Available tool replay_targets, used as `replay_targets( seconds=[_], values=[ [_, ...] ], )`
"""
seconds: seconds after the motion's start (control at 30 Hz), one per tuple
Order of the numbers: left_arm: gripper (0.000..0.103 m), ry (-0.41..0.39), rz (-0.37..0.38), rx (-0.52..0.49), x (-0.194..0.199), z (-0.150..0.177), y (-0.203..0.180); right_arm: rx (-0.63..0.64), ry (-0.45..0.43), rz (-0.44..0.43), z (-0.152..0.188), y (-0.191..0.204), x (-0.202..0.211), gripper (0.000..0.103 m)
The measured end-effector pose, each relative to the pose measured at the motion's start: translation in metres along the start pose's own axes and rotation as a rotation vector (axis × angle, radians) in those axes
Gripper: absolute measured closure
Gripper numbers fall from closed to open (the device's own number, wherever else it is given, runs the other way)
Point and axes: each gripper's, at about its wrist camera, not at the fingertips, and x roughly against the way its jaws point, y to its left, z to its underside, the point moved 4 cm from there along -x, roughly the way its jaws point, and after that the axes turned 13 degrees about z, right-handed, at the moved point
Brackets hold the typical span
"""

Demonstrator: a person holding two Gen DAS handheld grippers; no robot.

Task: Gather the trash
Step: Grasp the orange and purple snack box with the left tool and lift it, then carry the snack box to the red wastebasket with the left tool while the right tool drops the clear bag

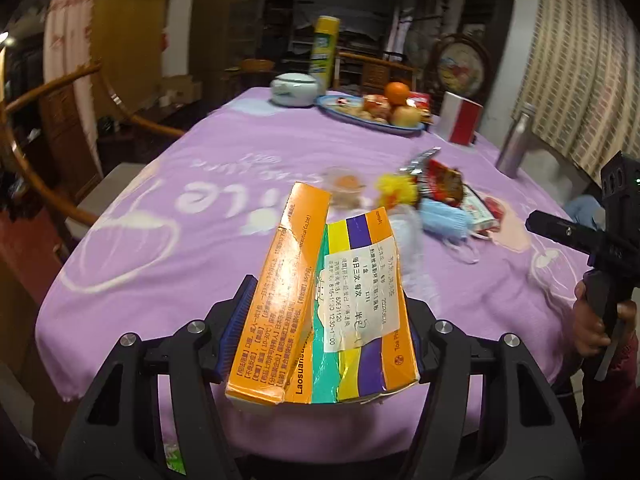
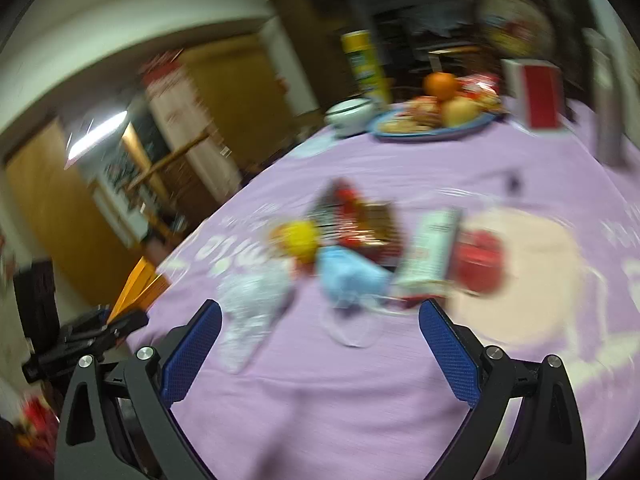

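Risk of dropping crushed medicine box
Left gripper clamps it loosely — it may slip; right gripper gapes empty.

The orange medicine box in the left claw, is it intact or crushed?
Crushed. The orange medicine box is flattened and split along one edge, its panels splayed, pinched between the left claw's pads above the purple tablecloth.

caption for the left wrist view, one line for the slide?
Left gripper clamps a crushed orange medicine box above the purple tablecloth; wrappers and a blue face mask lie beyond.
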Motion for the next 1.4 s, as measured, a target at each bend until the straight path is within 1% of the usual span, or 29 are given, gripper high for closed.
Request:
replay_targets(
  seconds=[0.13,0.23,0.37,0.53,0.6,0.63,0.67,0.7,0.73,0.77,0.87,0.9,0.97,1.03,1.23,1.33,1.4],
  values=[
    [0.041,-0.026,-0.003,0.036,0.014,0.01,0.023,0.144,0.059,-0.003,-0.004,0.059,-0.032,0.006],
    [0.041,-0.046,-0.003,0.054,0.022,0.016,0.037,0.197,0.111,0.051,-0.006,0.084,-0.06,0.006],
    [0.041,-0.06,-0.003,0.073,0.027,0.022,0.055,0.236,0.169,0.117,-0.008,0.101,-0.089,0.006],
    [0.041,-0.051,0.006,0.101,0.026,0.028,0.073,0.296,0.23,0.169,-0.003,0.118,-0.117,0.006],
    [0.041,-0.051,0.007,0.111,0.028,0.03,0.078,0.336,0.278,0.193,0.003,0.124,-0.129,0.013],
    [0.041,-0.052,0.007,0.113,0.029,0.031,0.08,0.34,0.277,0.202,0.002,0.125,-0.13,0.021],
    [0.041,-0.054,0.003,0.116,0.031,0.032,0.081,0.346,0.271,0.214,0.003,0.125,-0.129,0.032],
    [0.041,-0.055,0.001,0.118,0.032,0.032,0.083,0.365,0.265,0.227,0.004,0.126,-0.128,0.042],
    [0.041,-0.057,-0.005,0.121,0.035,0.033,0.084,0.378,0.264,0.233,0.005,0.126,-0.129,0.056],
    [0.041,-0.057,-0.01,0.124,0.036,0.034,0.084,0.371,0.26,0.222,0.005,0.127,-0.126,0.056],
    [0.041,-0.054,-0.025,0.128,0.046,0.037,0.084,0.301,0.217,0.124,0.0,0.127,-0.105,0.056],
    [0.041,-0.052,-0.035,0.127,0.05,0.038,0.085,0.291,0.198,0.104,-0.002,0.128,-0.097,0.055],
    [0.041,-0.044,-0.065,0.123,0.061,0.042,0.085,0.279,0.148,0.08,-0.006,0.131,-0.079,0.054],
    [0.041,-0.036,-0.085,0.127,0.069,0.045,0.086,0.269,0.124,0.056,-0.007,0.134,-0.065,0.054],
    [0.041,-0.008,-0.164,0.161,0.112,0.068,0.097,0.26,0.086,-0.035,-0.002,0.155,-0.026,0.054],
    [0.041,0.004,-0.193,0.192,0.135,0.083,0.107,0.273,0.069,-0.071,0.004,0.169,-0.01,0.054],
    [0.04,0.028,-0.217,0.207,0.146,0.096,0.117,0.284,0.068,-0.085,0.009,0.181,-0.004,0.054]
  ],
)
